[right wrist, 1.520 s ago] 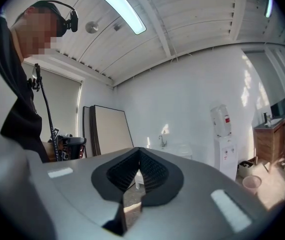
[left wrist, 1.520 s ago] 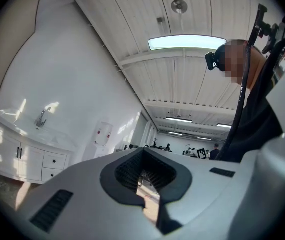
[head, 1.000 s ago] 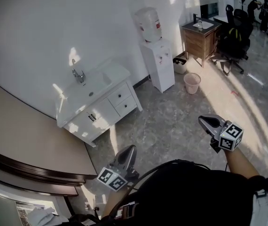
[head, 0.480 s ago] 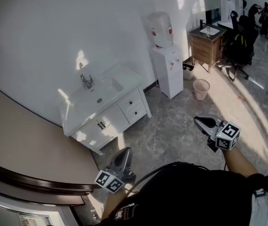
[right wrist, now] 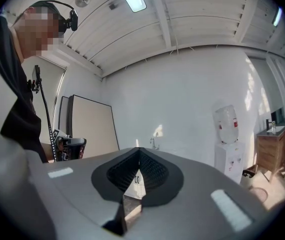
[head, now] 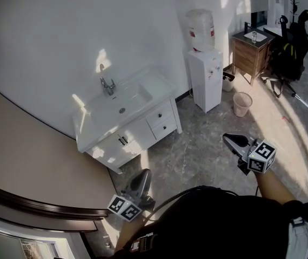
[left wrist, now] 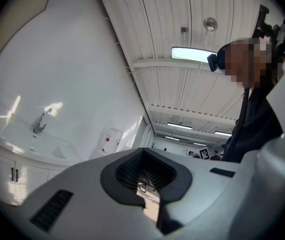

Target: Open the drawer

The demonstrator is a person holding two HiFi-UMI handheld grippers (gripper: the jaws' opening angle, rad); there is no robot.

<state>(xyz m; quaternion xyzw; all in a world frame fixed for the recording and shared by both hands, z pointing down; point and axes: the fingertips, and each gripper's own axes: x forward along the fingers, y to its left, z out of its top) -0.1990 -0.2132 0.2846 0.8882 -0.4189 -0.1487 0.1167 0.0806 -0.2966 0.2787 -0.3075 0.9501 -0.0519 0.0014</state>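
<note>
A white vanity cabinet (head: 106,144) with a sink and a faucet (head: 108,84) stands against the wall, some way ahead of me. Its two stacked drawers (head: 163,121) are on its right side, both closed, next to two doors (head: 122,140). My left gripper (head: 145,174) is shut and empty, low in the head view, pointing toward the vanity from a distance. My right gripper (head: 229,140) is further right, also shut and empty. The left gripper view shows its closed jaws (left wrist: 143,153) and the faucet (left wrist: 40,123) far off. In the right gripper view the faucet (right wrist: 154,143) stands just above the closed jaws (right wrist: 138,153).
A white water dispenser (head: 206,74) stands right of the vanity, with a pink waste bin (head: 242,103) beside it. Farther right are a wooden cabinet (head: 253,50) and office chairs (head: 290,58). A beige panel (head: 29,155) lies at the left. The floor is grey stone.
The vanity and water dispenser have grown larger and shifted right in the head view as I came nearer. Both grippers stay shut and keep their places in the picture.
</note>
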